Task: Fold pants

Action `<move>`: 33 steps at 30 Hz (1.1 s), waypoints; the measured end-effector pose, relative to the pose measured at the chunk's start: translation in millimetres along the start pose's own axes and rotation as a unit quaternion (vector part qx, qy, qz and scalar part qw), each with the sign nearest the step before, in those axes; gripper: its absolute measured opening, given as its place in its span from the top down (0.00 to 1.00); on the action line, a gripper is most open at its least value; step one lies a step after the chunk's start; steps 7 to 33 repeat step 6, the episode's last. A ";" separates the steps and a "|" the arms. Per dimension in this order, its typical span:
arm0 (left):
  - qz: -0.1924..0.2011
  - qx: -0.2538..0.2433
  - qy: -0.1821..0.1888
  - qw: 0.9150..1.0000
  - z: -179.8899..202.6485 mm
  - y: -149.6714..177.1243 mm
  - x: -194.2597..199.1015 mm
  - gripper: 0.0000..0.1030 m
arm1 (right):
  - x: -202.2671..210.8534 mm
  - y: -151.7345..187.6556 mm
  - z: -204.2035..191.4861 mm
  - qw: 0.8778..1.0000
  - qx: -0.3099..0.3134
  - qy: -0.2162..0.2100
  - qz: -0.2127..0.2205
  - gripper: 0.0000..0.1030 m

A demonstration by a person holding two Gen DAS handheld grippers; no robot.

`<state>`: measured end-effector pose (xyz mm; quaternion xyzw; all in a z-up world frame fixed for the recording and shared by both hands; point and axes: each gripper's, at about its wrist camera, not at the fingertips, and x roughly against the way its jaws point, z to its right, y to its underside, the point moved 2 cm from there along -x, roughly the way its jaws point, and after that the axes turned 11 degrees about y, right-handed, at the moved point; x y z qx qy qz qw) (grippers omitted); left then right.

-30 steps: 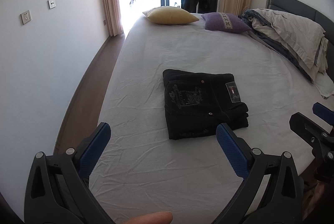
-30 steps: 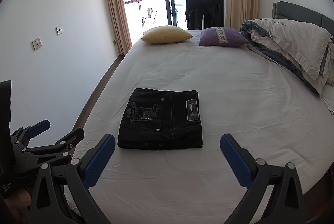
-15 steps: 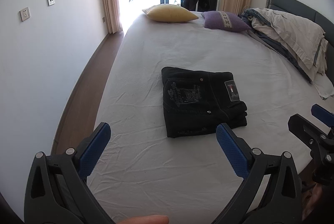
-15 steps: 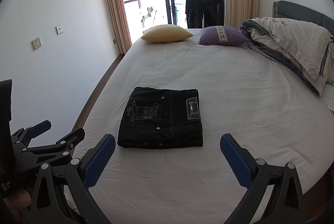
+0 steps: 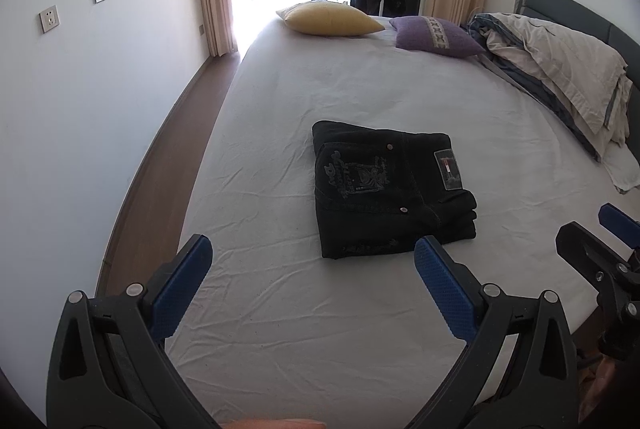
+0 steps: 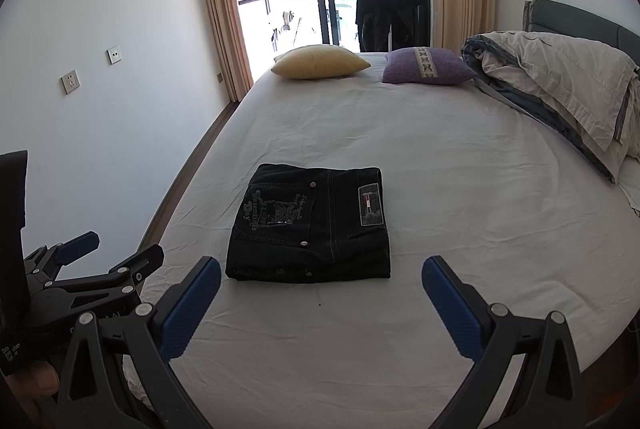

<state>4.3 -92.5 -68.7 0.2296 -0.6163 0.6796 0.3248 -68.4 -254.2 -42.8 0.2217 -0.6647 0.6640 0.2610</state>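
The black pants (image 5: 388,189) lie folded into a compact rectangle on the white bed sheet (image 5: 360,89), back pocket print and patch facing up; they also show in the right wrist view (image 6: 312,225). My left gripper (image 5: 312,269) is open and empty, held above the sheet just short of the pants' near edge. My right gripper (image 6: 320,293) is open and empty, also held short of the pants. The right gripper shows at the right edge of the left wrist view (image 5: 600,249), and the left gripper shows at the left of the right wrist view (image 6: 96,265).
A yellow pillow (image 6: 320,61) and a purple pillow (image 6: 428,67) lie at the far end of the bed. A bundled duvet (image 6: 560,81) lies along the right side by the headboard. A wall and floor strip run along the left.
Both grippers have drifted slightly, so the pants sit a little differently in view. The pants have not moved and both grippers stay open.
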 end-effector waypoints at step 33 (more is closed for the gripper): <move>0.000 0.005 -0.002 1.000 12.4 10.2 2.1 0.00 | -0.6 4.1 0.0 1.000 -0.001 0.001 -0.001 0.00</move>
